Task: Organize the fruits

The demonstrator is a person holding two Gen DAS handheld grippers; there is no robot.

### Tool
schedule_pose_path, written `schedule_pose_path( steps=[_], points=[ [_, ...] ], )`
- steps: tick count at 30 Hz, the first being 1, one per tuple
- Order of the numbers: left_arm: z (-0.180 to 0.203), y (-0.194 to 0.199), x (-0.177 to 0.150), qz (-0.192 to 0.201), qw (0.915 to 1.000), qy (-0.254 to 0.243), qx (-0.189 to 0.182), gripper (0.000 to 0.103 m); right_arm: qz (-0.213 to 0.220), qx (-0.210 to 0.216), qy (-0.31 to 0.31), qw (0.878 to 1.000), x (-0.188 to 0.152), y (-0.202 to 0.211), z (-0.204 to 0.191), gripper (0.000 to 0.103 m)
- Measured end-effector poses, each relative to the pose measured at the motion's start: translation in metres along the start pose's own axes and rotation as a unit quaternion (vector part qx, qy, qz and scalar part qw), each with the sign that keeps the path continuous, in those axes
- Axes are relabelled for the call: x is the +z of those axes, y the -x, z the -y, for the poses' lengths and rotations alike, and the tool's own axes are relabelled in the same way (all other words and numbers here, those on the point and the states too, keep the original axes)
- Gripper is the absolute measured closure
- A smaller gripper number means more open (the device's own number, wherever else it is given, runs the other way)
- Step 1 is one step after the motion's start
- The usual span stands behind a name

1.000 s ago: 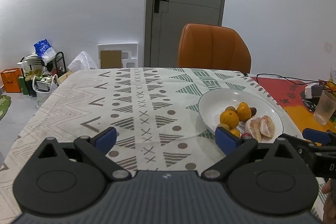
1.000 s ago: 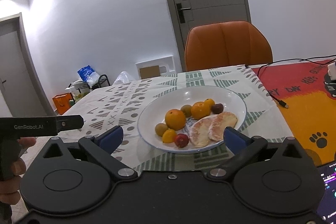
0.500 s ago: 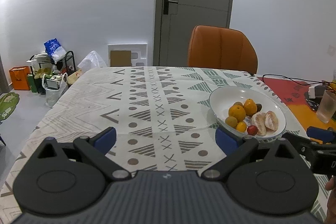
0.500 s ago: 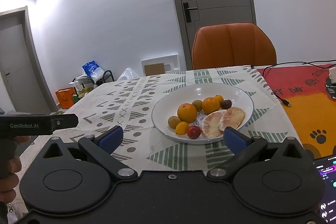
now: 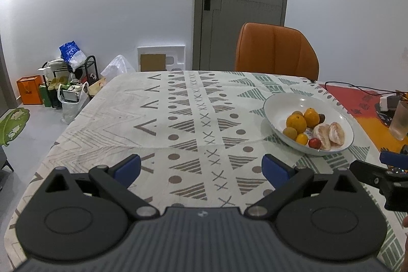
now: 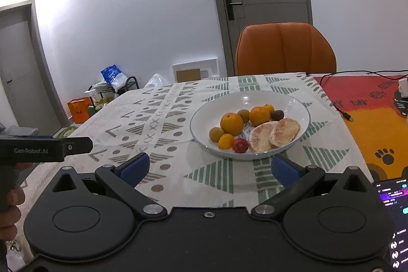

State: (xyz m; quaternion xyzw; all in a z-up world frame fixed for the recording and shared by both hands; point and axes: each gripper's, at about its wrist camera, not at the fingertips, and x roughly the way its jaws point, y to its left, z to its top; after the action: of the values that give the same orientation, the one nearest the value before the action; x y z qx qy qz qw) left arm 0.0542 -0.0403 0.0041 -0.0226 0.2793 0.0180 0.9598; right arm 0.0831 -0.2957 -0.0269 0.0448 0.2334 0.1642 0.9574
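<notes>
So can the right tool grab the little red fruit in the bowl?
Probably yes. The right tool is open and empty, and the red fruit sits at the near rim of the bowl, with only bare tablecloth between. The peeled pomelo pieces sit close beside it, though.

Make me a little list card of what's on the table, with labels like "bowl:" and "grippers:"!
bowl: white bowl on the patterned tablecloth
fruit: two oranges, peeled pomelo pieces, a small red fruit, all in the bowl
left gripper: open, empty
right gripper: open, empty, near the bowl
behind: orange chair
</notes>
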Motion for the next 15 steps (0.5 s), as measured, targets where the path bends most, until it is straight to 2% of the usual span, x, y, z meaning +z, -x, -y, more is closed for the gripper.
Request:
schedule_pose_path(
  steps=[15],
  points=[
    [-0.0046,0.0001,-0.0067,-0.009,0.9999,0.001,0.004,0.003,-0.007,0.008,0.001,1.000,-0.0033,-0.0018,-0.0032,0.000]
  ],
)
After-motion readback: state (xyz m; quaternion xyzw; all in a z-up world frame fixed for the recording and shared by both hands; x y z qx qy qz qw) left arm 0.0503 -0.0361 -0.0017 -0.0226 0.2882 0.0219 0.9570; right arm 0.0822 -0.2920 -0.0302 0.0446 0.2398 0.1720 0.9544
